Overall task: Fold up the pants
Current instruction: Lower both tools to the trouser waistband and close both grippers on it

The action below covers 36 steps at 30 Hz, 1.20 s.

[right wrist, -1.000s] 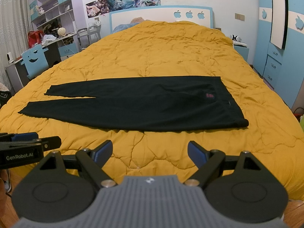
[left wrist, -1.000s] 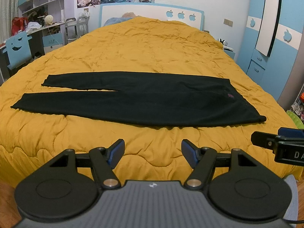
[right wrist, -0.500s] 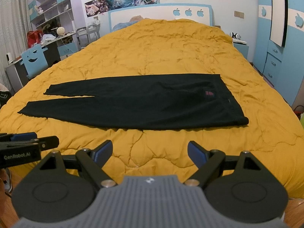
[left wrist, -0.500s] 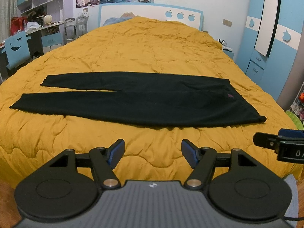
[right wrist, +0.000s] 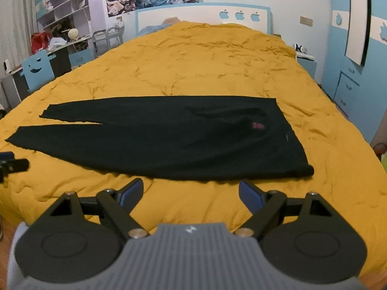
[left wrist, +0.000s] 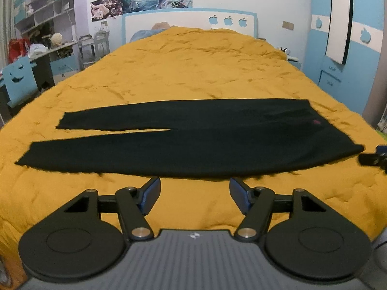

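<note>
Black pants (left wrist: pixel 193 142) lie flat across a yellow quilted bed (left wrist: pixel 193 72), legs to the left, waistband to the right; they also show in the right wrist view (right wrist: pixel 169 140). A small red label (right wrist: pixel 256 125) sits near the waist. My left gripper (left wrist: pixel 194 188) is open and empty, just short of the pants' near edge. My right gripper (right wrist: pixel 191 191) is open and empty, also just short of the near edge. The tip of the right gripper shows at the left view's right edge (left wrist: pixel 372 159); the left gripper's tip shows at the right view's left edge (right wrist: pixel 12 165).
A white and blue headboard (left wrist: pixel 191 21) stands at the far end. A desk, shelves and a blue chair (left wrist: pixel 18 79) stand on the left. A blue wardrobe with mirror (left wrist: pixel 343 36) and a bedside table (right wrist: pixel 306 60) stand on the right.
Both grippers have moved forward over the bed's front edge toward the pants, which now look closer. Both stay open. The pants have not moved.
</note>
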Motion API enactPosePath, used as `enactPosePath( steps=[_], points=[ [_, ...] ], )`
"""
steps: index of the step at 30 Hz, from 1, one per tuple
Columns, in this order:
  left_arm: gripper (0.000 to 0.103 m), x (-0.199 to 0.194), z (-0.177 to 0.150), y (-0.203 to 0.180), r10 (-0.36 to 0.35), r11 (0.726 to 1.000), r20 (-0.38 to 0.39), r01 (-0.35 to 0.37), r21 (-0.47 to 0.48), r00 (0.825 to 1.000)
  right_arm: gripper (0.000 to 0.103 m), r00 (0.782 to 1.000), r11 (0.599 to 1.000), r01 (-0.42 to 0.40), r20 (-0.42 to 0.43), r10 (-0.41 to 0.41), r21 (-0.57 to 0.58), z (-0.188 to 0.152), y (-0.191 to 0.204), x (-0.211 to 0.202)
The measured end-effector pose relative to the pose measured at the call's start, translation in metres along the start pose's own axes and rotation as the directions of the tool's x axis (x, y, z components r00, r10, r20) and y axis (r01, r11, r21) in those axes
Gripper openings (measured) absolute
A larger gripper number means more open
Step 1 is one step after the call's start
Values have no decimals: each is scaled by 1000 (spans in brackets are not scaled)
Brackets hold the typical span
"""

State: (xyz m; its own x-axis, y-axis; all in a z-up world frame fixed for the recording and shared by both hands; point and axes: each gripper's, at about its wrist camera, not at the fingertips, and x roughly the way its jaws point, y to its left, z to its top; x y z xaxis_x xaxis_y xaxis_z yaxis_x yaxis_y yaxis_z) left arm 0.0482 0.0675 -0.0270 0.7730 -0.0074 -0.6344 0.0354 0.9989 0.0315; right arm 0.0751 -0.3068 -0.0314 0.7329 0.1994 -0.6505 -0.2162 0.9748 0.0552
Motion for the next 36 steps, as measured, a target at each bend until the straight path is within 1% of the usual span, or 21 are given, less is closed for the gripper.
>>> enactPosePath(
  steps=[2,4,6,8,9,11,13,14,16,18,19,20,22,25,27,28,30,31,33,35,36],
  points=[
    [77,6,0,13,-10,999,24,9,43,1000,82,999,999,-40,-4,40,-16,2,-12,12],
    [77,12,-1,28,-19,995,41,14,101,999,82,999,999,-47,-8,47,-23,3,-25,23],
    [73,23,-1,43,2,989,33,-7,150,999,82,999,997,-42,-21,41,-60,4,-36,34],
    [65,34,-2,59,54,981,14,-55,186,998,81,999,994,-12,-40,8,-112,6,-45,43],
    [62,40,-3,66,78,976,1,-77,204,997,78,999,990,5,-48,-12,-143,6,-51,49],
    [60,51,-4,82,124,961,-21,-115,253,992,59,997,981,27,-66,-40,-192,7,-62,58],
    [59,61,-6,97,181,939,-29,-164,304,983,53,995,973,30,-82,-50,-229,8,-74,67],
    [57,66,-6,103,214,923,-36,-190,334,976,49,995,969,22,-92,-46,-245,8,-81,71],
    [54,80,-5,119,292,883,-53,-247,399,955,45,993,961,10,-114,-43,-278,9,-91,79],
    [54,94,-5,133,358,834,-63,-289,470,932,45,991,953,-4,-131,-37,-302,12,-99,87],
    [53,101,-4,138,387,816,-73,-304,492,919,44,990,951,-9,-136,-35,-310,12,-100,90],
    [53,109,-1,145,409,809,-95,-313,497,907,43,989,949,-11,-145,-37,-316,13,-103,94],
    [51,122,3,158,434,800,-119,-321,506,893,43,986,945,-9,-159,-46,-328,15,-107,101],
    [52,143,3,168,486,751,-136,-333,570,863,43,982,939,2,-176,-66,-345,16,-109,108],
    [51,155,0,172,508,722,-141,-331,607,850,43,980,936,-3,-187,-67,-351,16,-113,112],
    [51,160,-1,174,518,716,-143,-337,611,843,43,980,934,-6,-190,-66,-358,16,-112,112],
    [50,166,0,177,521,711,-136,-340,615,843,42,979,921,-21,-194,-59,-388,14,-113,111],
    [49,168,-1,177,526,703,-127,-346,622,841,42,979,911,-31,-196,-56,-410,13,-111,110],
    [38,173,0,178,534,696,-121,-353,625,837,42,979,884,-48,-197,-51,-465,9,-110,110],
    [17,176,2,180,523,717,-140,-346,605,841,42,979,855,-60,-199,-51,-515,5,-108,108],
    [14,176,3,180,517,728,-144,-345,592,844,42,978,843,-65,-201,-53,-535,4,-107,108]
  ],
)
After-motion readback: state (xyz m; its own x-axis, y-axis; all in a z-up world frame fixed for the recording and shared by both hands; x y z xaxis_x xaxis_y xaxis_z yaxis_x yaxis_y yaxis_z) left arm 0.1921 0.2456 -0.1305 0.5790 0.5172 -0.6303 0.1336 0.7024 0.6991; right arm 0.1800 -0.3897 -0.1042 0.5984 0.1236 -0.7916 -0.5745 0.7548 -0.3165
